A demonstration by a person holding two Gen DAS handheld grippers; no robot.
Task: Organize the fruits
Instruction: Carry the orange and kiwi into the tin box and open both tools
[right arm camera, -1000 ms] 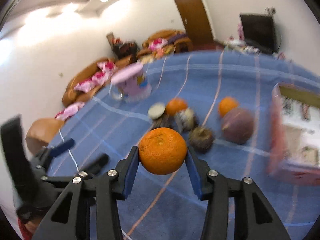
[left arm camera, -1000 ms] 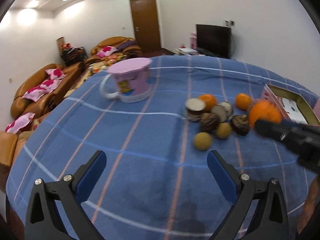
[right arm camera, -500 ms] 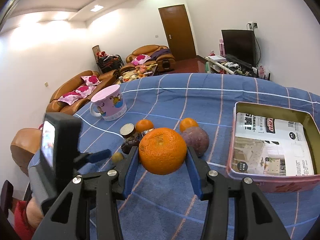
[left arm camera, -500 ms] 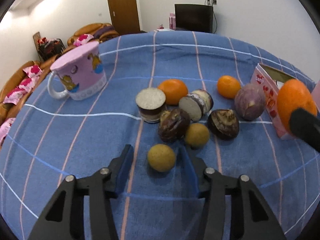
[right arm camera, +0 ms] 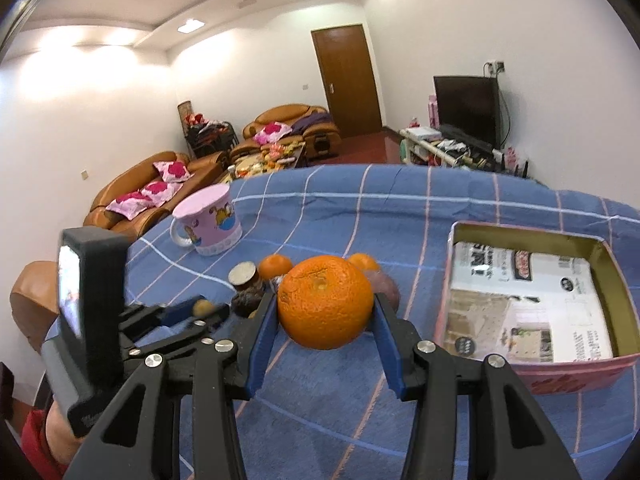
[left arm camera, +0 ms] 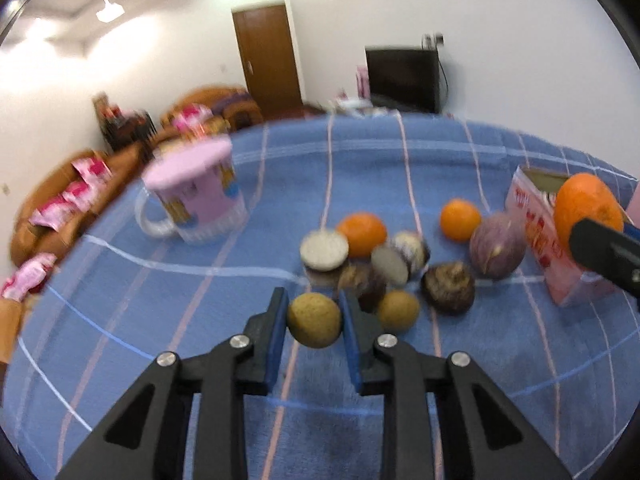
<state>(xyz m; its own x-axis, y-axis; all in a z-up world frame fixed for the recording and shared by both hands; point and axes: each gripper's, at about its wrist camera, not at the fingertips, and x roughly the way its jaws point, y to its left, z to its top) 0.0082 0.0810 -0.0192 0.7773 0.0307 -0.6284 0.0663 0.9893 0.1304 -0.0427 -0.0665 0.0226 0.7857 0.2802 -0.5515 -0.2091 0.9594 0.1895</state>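
Observation:
My left gripper (left arm camera: 314,320) is shut on a small yellow-brown round fruit (left arm camera: 314,322) and holds it just above the blue checked cloth. My right gripper (right arm camera: 326,312) is shut on a large orange (right arm camera: 325,302), held above the cloth left of the pink tin box (right arm camera: 568,376). The orange also shows in the left wrist view (left arm camera: 588,210). A pile of fruit lies beyond: two small oranges (left arm camera: 362,234), a purple round fruit (left arm camera: 497,248), a second yellow-brown fruit (left arm camera: 399,311), dark brown fruits (left arm camera: 449,293) and cut halves (left arm camera: 324,250).
A pink mug (left arm camera: 196,196) stands at the back left of the table, also in the right wrist view (right arm camera: 210,224). The tin box is open, lined with printed paper (right arm camera: 524,304). Sofas, a door and a TV lie beyond the table.
My left gripper has closed on the yellow-brown fruit and lifted it slightly. My right gripper has kept the orange and moved a little toward the tin box.

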